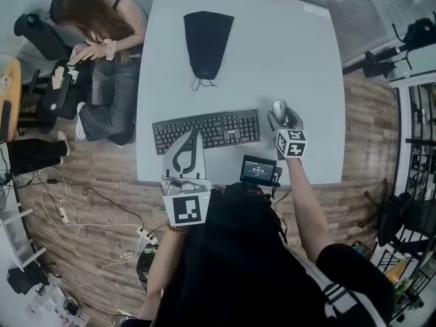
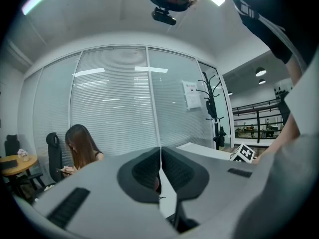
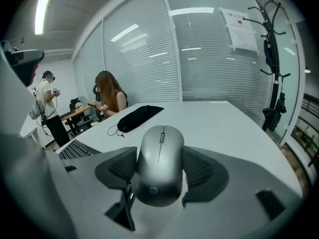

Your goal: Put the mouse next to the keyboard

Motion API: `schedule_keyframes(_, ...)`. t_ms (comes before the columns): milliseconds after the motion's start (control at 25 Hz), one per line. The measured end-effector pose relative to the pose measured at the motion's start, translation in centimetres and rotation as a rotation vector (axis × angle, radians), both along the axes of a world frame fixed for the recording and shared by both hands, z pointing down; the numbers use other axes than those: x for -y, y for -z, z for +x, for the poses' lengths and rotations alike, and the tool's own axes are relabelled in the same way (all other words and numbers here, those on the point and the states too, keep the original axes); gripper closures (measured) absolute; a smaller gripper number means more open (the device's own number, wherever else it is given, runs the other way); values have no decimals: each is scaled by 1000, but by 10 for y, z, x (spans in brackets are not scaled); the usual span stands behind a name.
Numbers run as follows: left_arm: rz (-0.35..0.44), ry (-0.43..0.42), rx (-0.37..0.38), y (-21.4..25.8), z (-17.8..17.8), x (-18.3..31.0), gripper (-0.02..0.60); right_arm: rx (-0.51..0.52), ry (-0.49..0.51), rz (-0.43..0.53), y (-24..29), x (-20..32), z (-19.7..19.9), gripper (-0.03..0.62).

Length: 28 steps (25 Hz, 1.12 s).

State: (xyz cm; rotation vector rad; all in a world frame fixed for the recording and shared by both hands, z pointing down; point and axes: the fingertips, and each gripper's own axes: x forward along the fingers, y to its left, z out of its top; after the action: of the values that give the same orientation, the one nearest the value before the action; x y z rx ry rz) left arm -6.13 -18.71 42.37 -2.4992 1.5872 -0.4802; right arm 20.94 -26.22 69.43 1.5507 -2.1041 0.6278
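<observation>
While the white tabletop (image 1: 286,46) stands on a wood floor (image 1: 88,182), the right tool (image 1: 285,119) grips the mouse (image 1: 279,107) toward the tabletop's front edge.

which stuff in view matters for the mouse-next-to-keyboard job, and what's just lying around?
In the job:
- mouse, gripped in the right tool
- keyboard
- table

Lying about:
- black drawstring pouch
- small screen device at the table's near edge
- left tool, shut, empty
</observation>
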Motion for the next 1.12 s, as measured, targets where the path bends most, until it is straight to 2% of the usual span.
schedule_keyframes(600, -22, -1, 20, -8, 3, -5, 566, -15, -14, -114, -52, -10, 7, 306)
schedule_keyframes(1120, -31, 19, 23, -11, 0, -6, 566, -43, 4, -180, -77, -15, 6, 306)
